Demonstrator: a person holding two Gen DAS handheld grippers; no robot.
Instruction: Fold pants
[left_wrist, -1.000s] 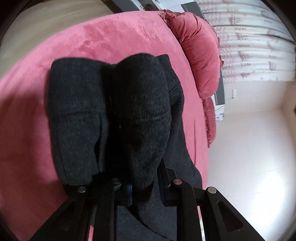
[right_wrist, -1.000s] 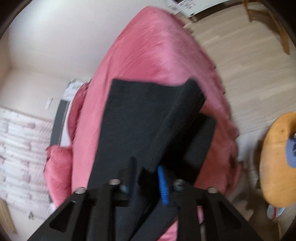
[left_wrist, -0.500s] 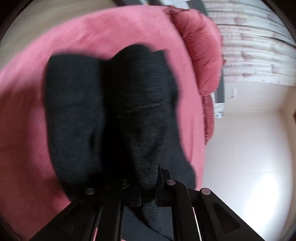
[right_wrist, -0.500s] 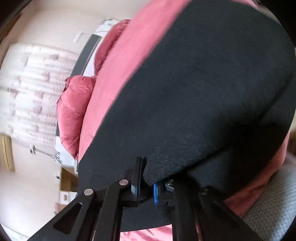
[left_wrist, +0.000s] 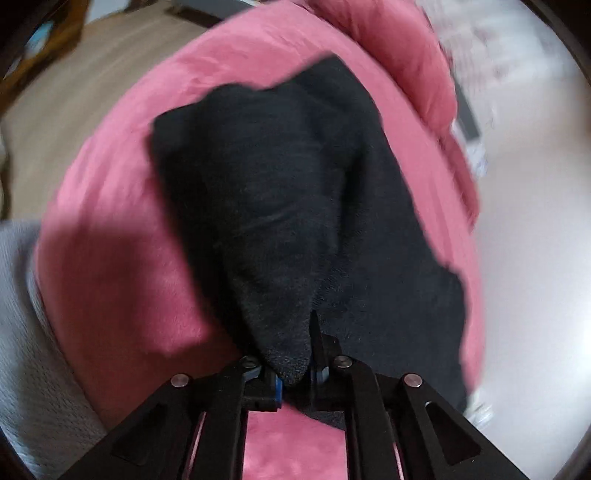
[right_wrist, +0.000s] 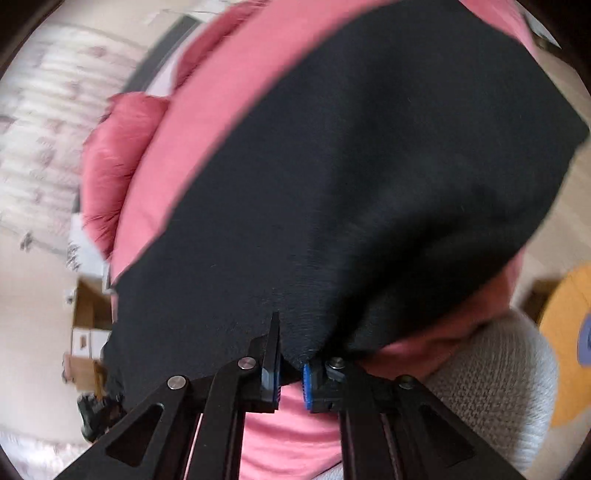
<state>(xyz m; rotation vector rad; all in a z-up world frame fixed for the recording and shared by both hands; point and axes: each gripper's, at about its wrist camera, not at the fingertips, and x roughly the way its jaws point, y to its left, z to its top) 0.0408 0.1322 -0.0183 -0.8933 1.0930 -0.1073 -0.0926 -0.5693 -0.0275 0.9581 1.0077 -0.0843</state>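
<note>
Soft, limp dark pants (left_wrist: 280, 192) drape over a pink bed (left_wrist: 110, 258), apparently thick knit. The left gripper (left_wrist: 293, 373) has its fingers easing apart with a bunched edge between them; the right gripper (right_wrist: 290, 373) is clamped on a hem, the sensible hold.

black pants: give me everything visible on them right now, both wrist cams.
The black pants are dark, fuzzy, fleece-like knit, plain, with no visible print. They lie partly doubled over on the pink bed cover, one bunched fold lifted toward the left gripper, whose jaws are opening with a narrow tip of cloth between them. In the right wrist view the fabric spreads broad and smooth, its near edge pinched in the right gripper. Waistband and cuffs cannot be told apart.
</note>
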